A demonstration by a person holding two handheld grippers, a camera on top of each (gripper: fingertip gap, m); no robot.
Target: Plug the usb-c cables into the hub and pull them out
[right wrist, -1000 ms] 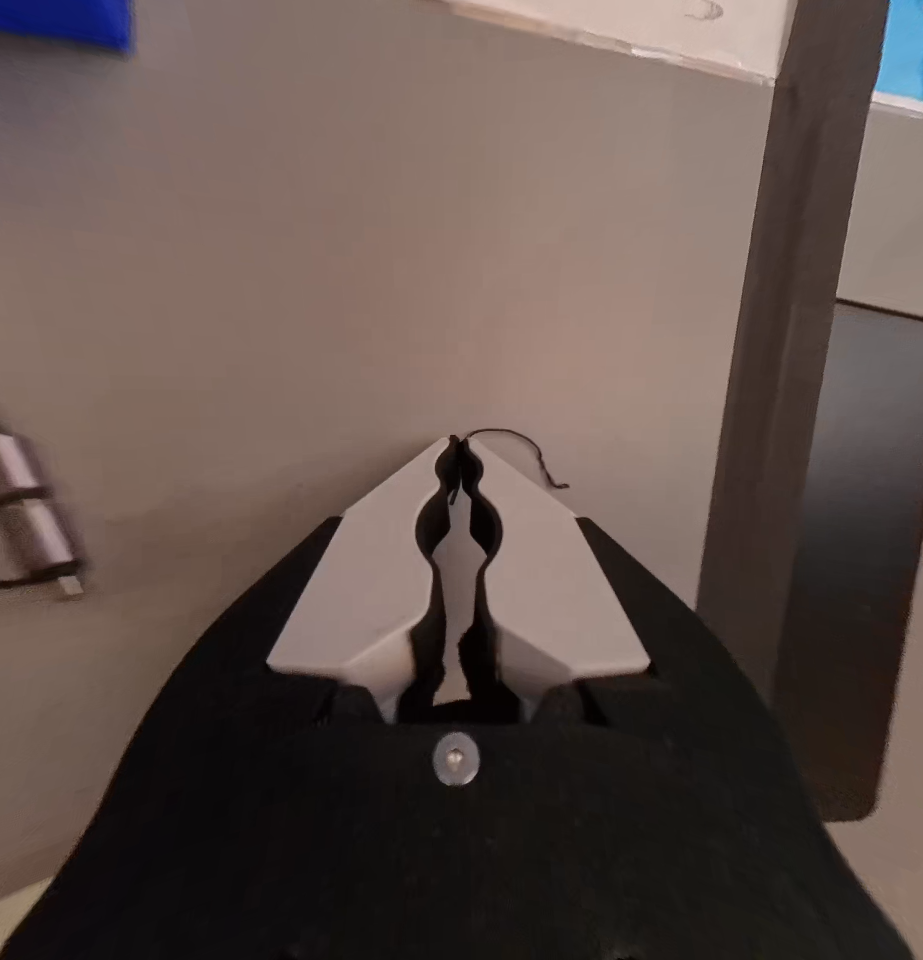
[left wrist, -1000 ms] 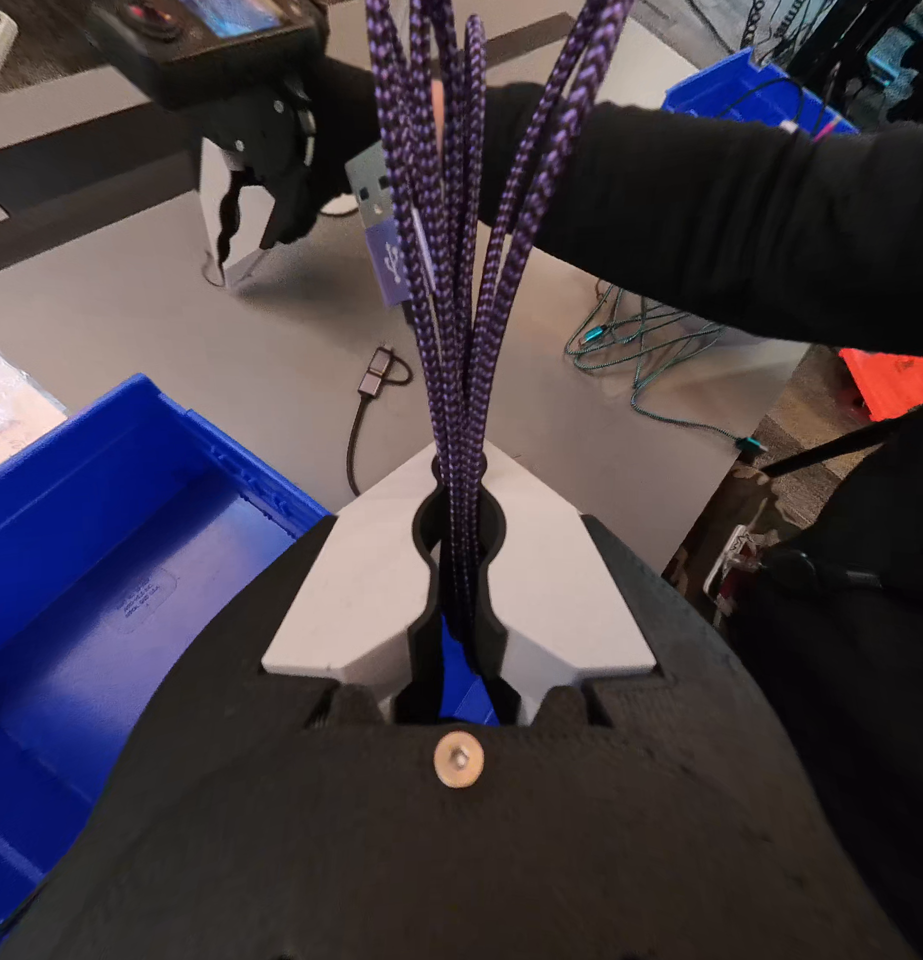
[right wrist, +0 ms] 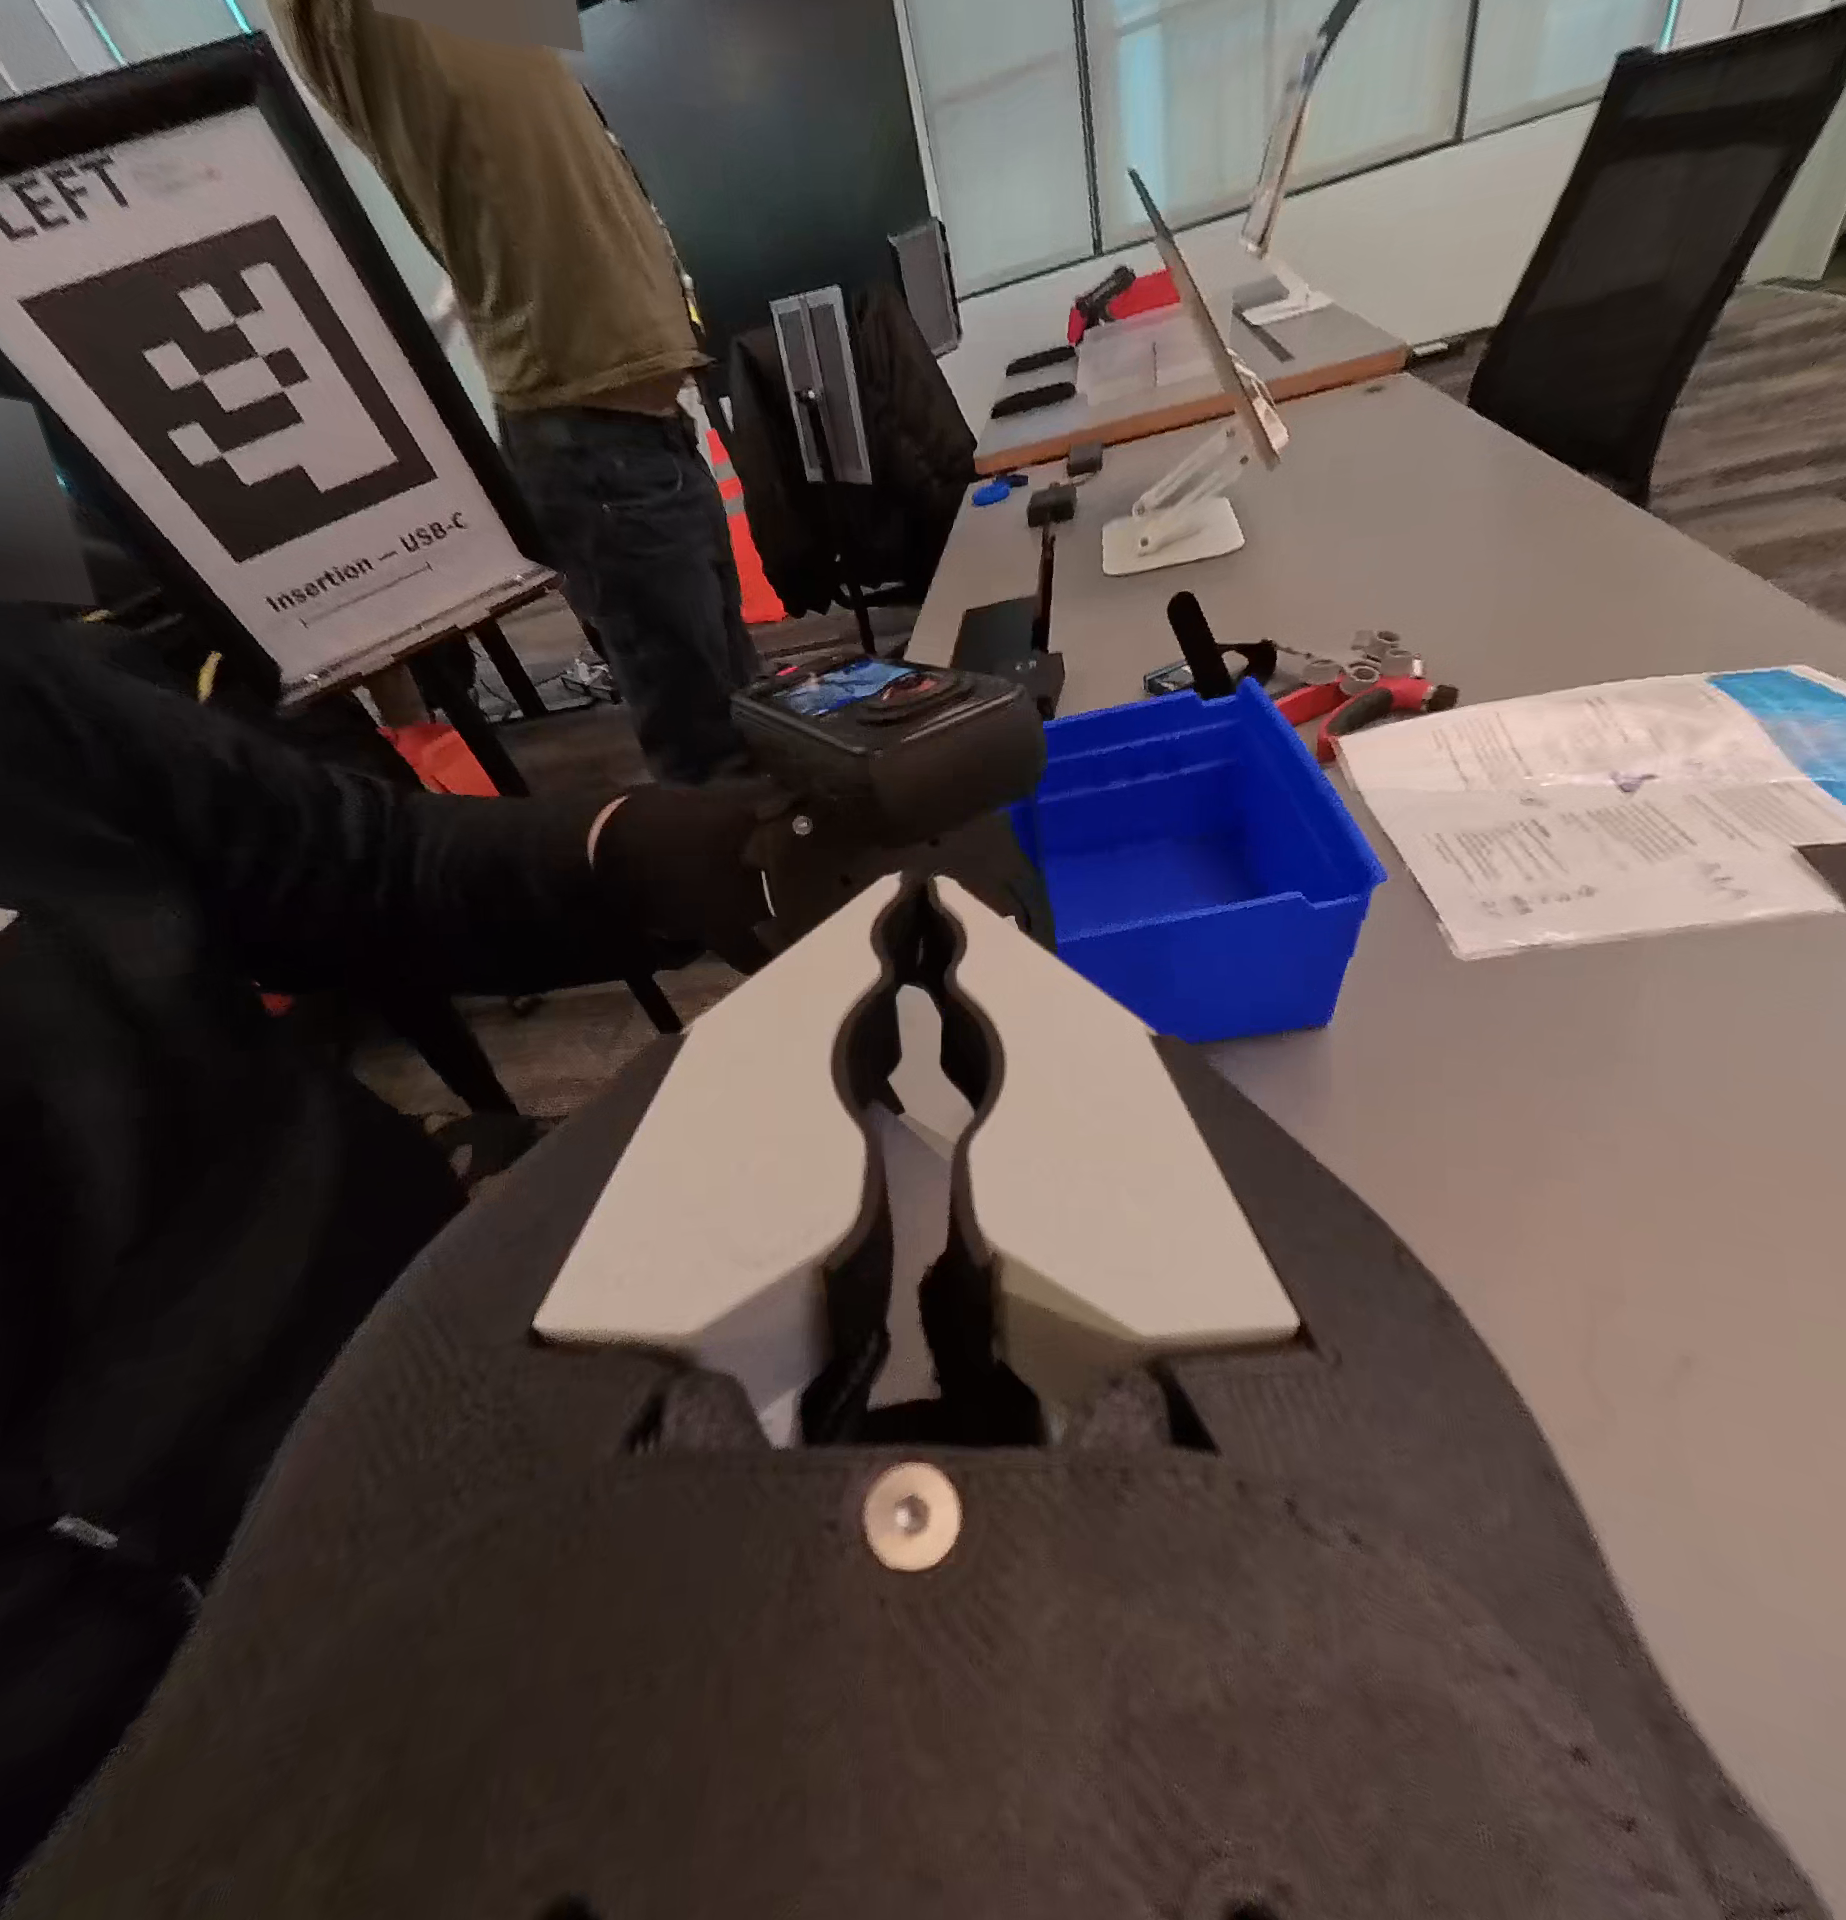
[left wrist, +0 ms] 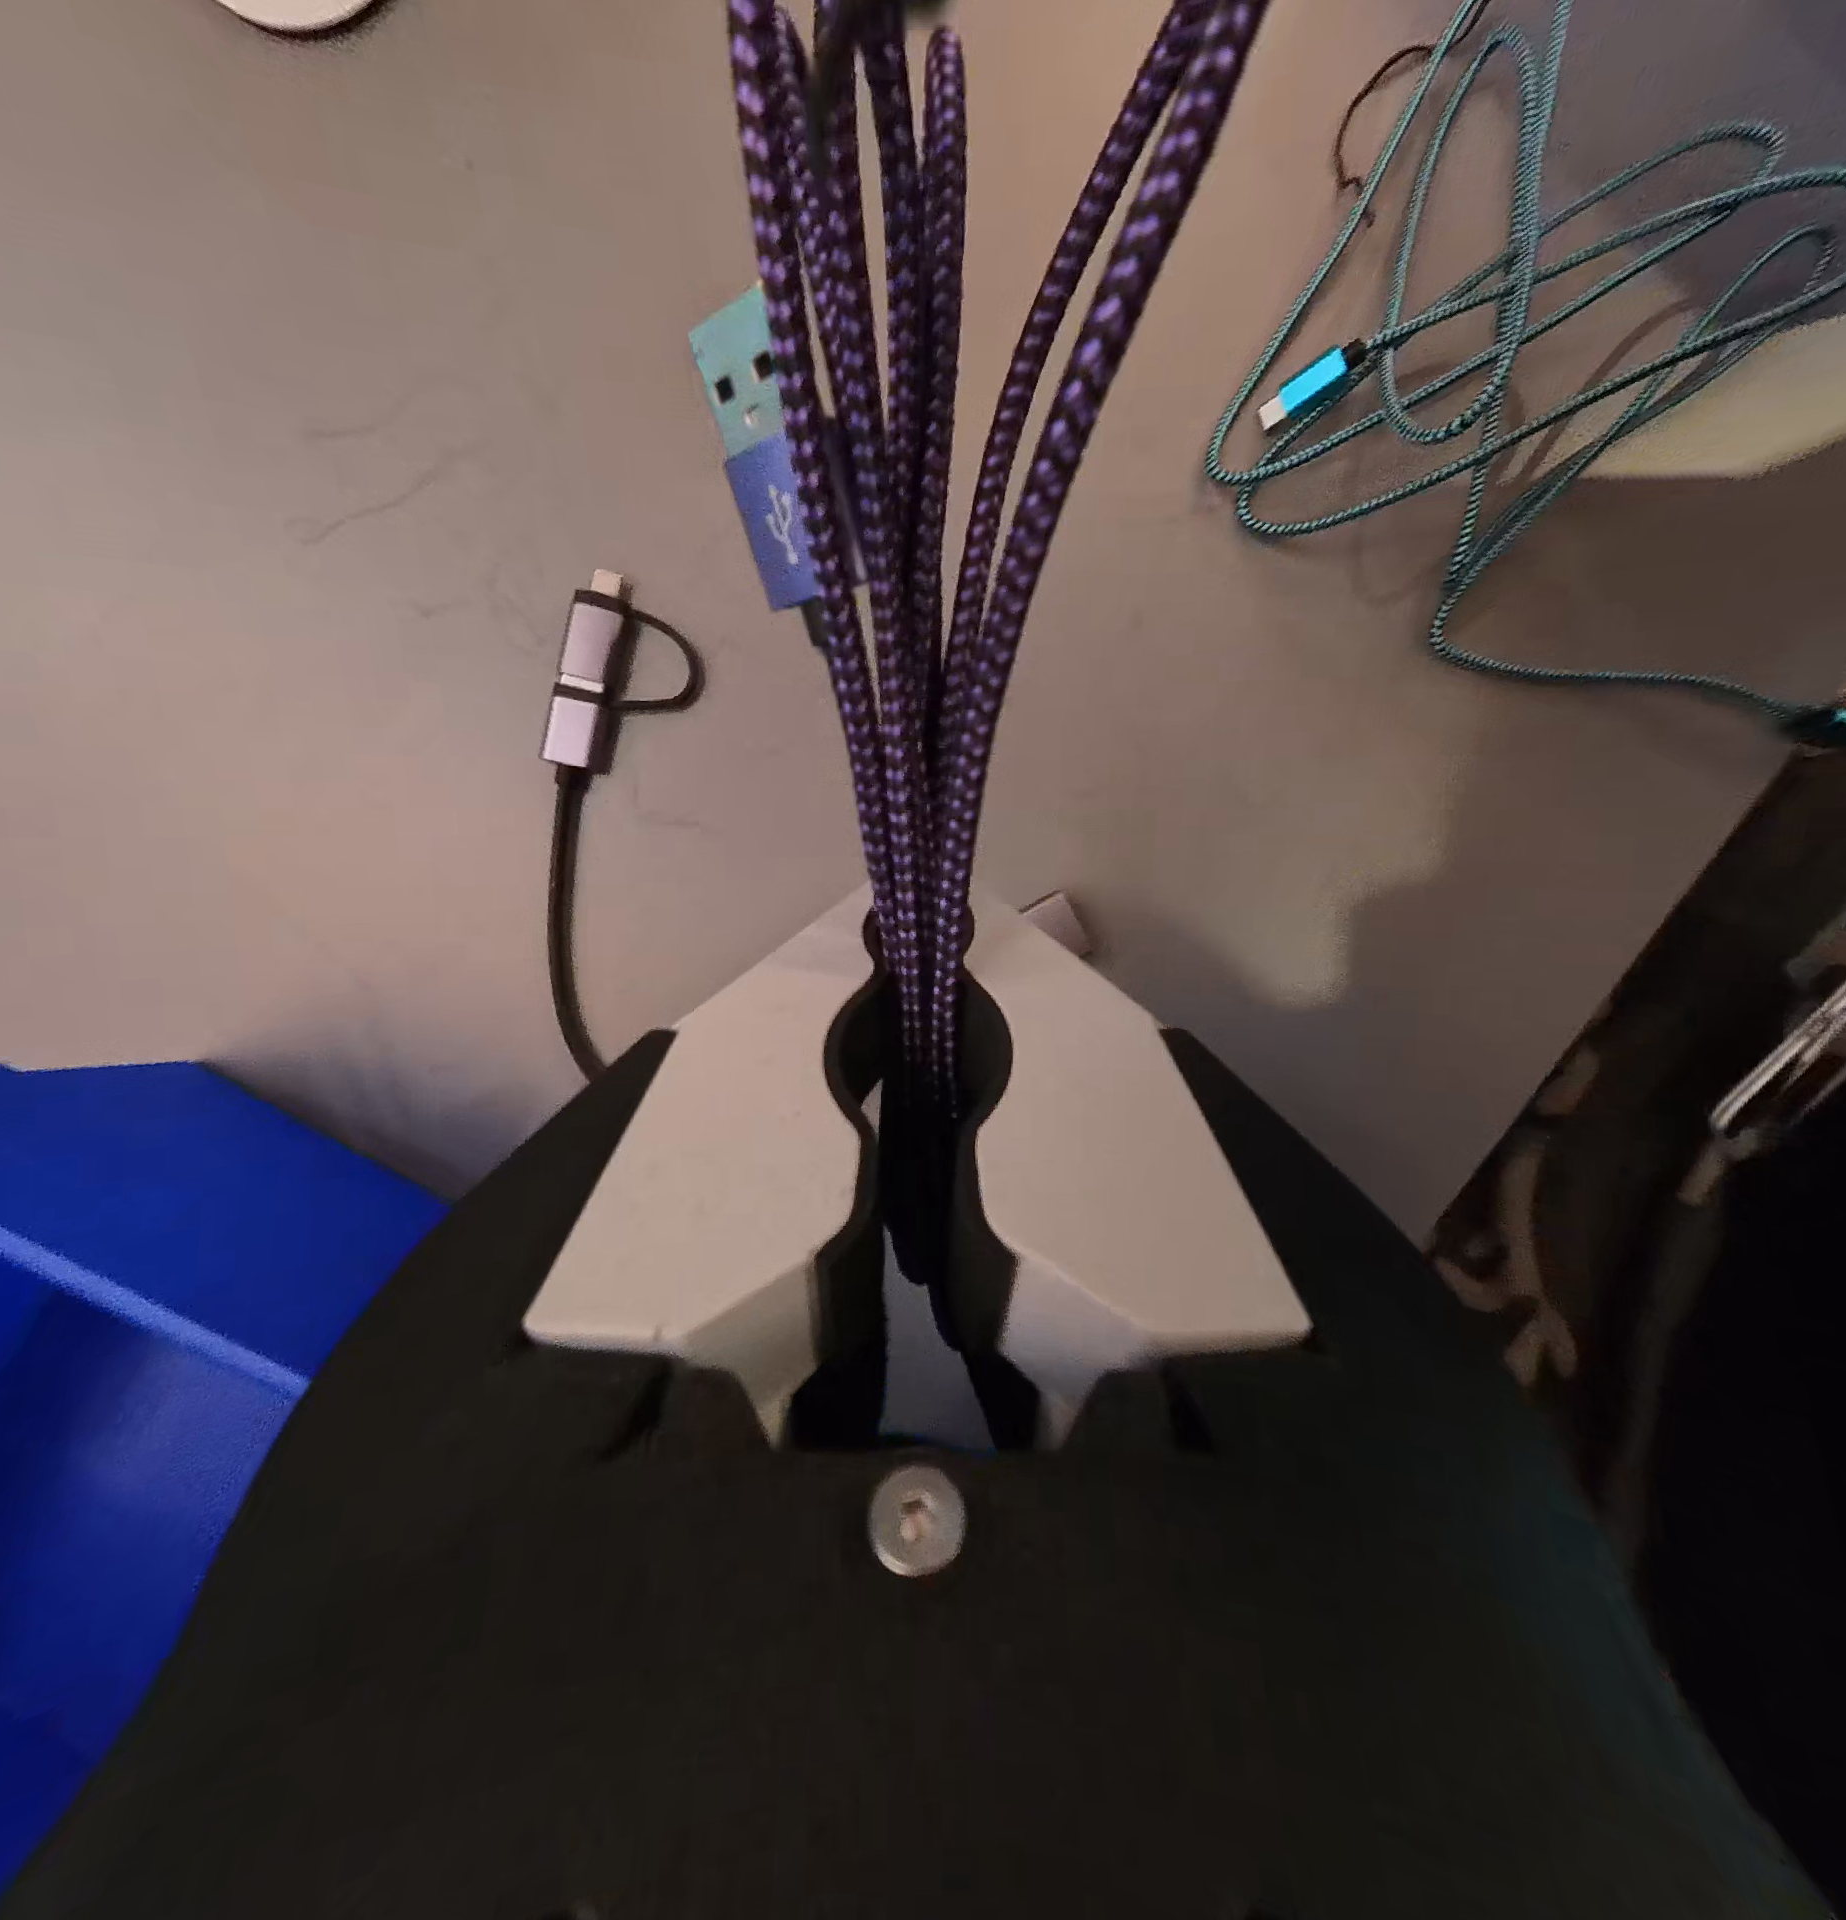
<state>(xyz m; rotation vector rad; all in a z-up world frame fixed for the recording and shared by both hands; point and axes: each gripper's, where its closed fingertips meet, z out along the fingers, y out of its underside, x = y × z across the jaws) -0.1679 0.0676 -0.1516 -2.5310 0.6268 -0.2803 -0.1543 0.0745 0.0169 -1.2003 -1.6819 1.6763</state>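
Left wrist view was filled mostly by the grey table (left wrist: pixel 275 312), over which the left gripper (left wrist: pixel 919 925) was held clenched on a bundle of purple braided cable (left wrist: pixel 898 675); several strands were pinched together at the fingertips and fanned upward out of frame. A blue bin (left wrist: pixel 119 1299) was seen at the lower left, and a loose teal cable (left wrist: pixel 1521 343) lay tangled at the upper right, its blue plug (left wrist: pixel 1308 390) apart from the bundle. A purple USB-A plug (left wrist: pixel 763 457) hung against the strands, and a grey adapter plug (left wrist: pixel 586 675) on a black lead lay flat on the table just beside them. No hub could be made out with certainty. In the right wrist view the right gripper (right wrist: pixel 917 883) was seen closed with nothing between its fingers, aimed toward the left gripper (right wrist: pixel 888 748) held by a gloved hand (right wrist: pixel 680 852) near the bin (right wrist: pixel 1210 883). The braided cable was judged light, limp and fairly grippy, so a hold on the strands would give no control of the tip. The rigid plug shell, just behind the metal tip, was judged the better place to be gripped, squarely, since a tilted plug could jam or bend at the port.
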